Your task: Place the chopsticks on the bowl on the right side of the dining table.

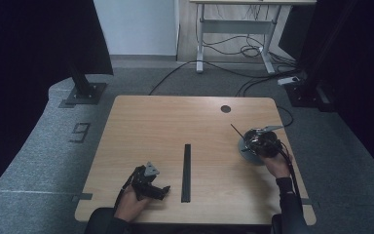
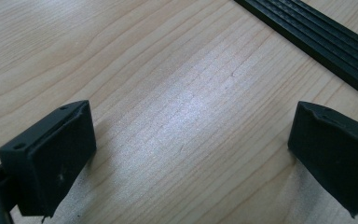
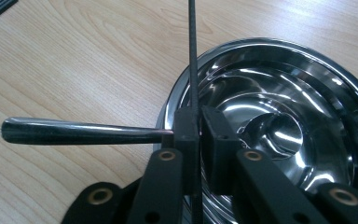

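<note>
One thin black rod (image 3: pixel 192 56) sits clamped in the right gripper (image 3: pixel 199 135) above a shiny steel bowl (image 3: pixel 279 107), its lower end hidden; the left gripper (image 2: pixel 186 154) gapes wide and empty.

A lab-style recording room: a pale wooden tabletop (image 1: pixel 165 126) stands on grey carpet (image 1: pixel 39 151) with a taped numeral (image 1: pixel 81 132), black curtains (image 1: pixel 39 39) hang at both sides, and loose black cables (image 1: pixel 233 51) run beneath a white-framed desk (image 1: pixel 236 24) behind.
</note>
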`<state>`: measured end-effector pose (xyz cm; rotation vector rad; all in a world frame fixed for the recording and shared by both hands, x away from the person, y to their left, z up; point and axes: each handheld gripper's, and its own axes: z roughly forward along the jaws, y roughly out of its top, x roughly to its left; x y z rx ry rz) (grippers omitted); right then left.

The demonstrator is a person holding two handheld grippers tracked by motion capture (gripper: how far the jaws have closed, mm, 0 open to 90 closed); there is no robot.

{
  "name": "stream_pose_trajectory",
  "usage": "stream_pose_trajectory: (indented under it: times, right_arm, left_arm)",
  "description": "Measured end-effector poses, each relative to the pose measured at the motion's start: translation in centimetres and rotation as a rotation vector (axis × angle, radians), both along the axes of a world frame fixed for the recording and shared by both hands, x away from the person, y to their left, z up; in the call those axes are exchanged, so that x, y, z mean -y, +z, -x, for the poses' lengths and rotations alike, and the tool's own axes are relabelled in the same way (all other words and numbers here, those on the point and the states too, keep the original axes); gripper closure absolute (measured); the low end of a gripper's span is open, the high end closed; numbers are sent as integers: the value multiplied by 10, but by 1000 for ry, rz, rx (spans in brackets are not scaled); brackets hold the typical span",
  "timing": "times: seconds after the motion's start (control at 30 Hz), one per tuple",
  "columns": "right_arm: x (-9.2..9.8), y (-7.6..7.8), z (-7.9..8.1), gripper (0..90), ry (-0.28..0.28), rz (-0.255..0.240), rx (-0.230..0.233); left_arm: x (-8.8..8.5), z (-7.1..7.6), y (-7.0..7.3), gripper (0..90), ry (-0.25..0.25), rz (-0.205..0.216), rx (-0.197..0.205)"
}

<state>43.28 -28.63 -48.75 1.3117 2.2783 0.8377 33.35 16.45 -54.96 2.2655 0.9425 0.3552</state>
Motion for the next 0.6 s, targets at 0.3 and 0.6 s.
stream_pose_trajectory:
  times: [0.3, 0.6]
  right_arm:
    - [3, 7, 9, 435, -18, 11, 34]
    - [16, 8, 17, 132, -93, 15, 62]
  left_arm:
    - [0, 1, 0, 5, 0, 1, -1]
    - [1, 1, 0, 4, -2, 1, -1]
